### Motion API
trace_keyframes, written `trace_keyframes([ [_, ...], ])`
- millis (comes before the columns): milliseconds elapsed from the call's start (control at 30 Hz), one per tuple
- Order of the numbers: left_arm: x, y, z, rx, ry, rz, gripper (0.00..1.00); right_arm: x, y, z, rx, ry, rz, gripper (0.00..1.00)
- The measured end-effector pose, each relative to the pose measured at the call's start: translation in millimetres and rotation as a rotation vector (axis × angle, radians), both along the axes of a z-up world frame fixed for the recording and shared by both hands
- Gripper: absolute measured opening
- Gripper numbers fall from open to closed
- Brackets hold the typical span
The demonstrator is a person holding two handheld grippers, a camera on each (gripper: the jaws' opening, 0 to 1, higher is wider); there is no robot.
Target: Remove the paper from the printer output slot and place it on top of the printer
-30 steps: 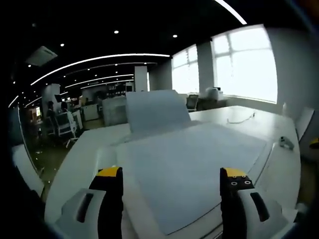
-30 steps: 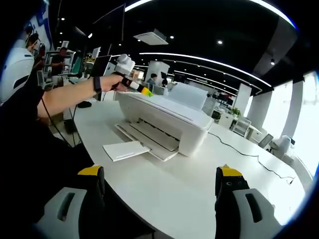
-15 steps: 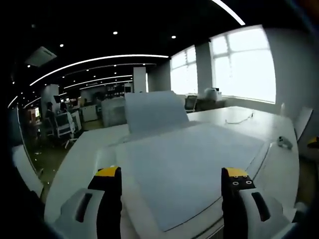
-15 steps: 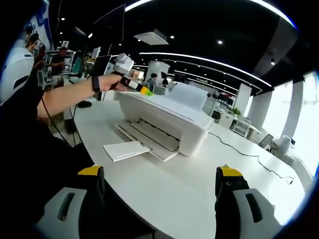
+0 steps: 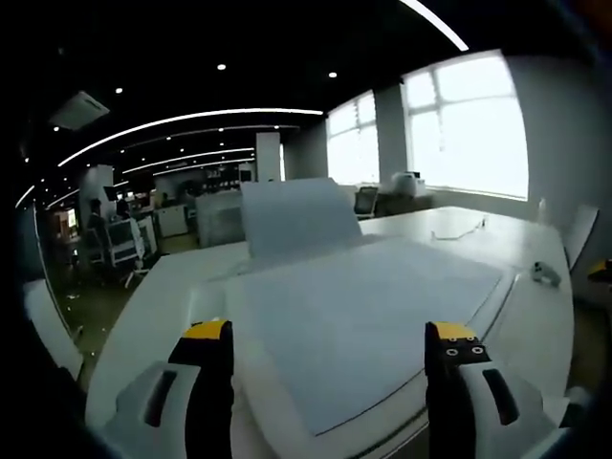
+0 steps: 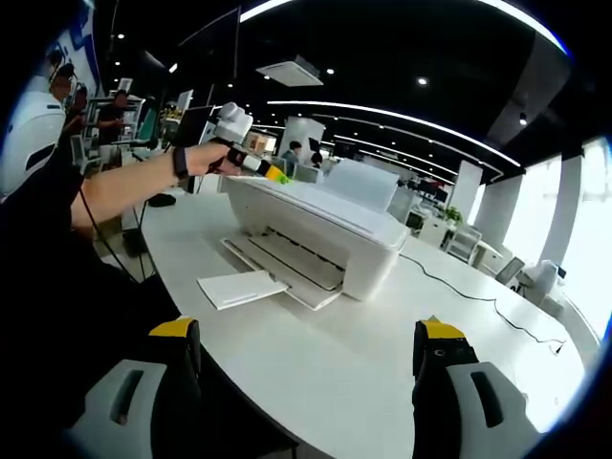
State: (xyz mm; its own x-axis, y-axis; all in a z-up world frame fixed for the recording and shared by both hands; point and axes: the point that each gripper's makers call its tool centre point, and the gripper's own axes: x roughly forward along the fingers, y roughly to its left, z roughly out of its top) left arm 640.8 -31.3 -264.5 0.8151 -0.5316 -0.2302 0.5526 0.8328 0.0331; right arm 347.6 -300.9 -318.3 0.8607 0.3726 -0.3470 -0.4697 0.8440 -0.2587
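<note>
A white printer (image 6: 320,239) stands on a white table (image 6: 363,363), with its output tray (image 6: 287,263) folded out toward me. A white sheet (image 6: 239,285) rests at the tray's outer end. In the left gripper view, a pale sheet of paper (image 5: 368,311) lies flat on the printer's top, in front of the upright rear tray (image 5: 292,215). My left gripper (image 5: 330,335) hovers open just before the paper's near edge, holding nothing. A hand holds the left gripper (image 6: 251,163) over the printer's far left end. My right gripper (image 6: 306,335) is open above the table, well short of the printer.
A cable (image 6: 469,287) runs from the printer across the table to the right. The person's arm (image 6: 124,186) stretches in from the left. Office desks, chairs (image 5: 120,244) and bright windows (image 5: 469,124) lie beyond. A small object (image 5: 547,274) sits on the table at the right.
The left gripper has drawn back a little from the paper on the printer top. In the right gripper view, the hand and left gripper shifted slightly left. The right gripper stayed still.
</note>
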Motion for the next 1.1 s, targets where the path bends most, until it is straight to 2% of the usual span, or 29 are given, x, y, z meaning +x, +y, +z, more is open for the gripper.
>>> trace_keyframes([
  [1100, -28.9, 9.3, -4.8, 0.009, -0.014, -0.029, 0.84, 1.7, 2.5, 2.8, -0.005, -0.003, 0.001, 0.87],
])
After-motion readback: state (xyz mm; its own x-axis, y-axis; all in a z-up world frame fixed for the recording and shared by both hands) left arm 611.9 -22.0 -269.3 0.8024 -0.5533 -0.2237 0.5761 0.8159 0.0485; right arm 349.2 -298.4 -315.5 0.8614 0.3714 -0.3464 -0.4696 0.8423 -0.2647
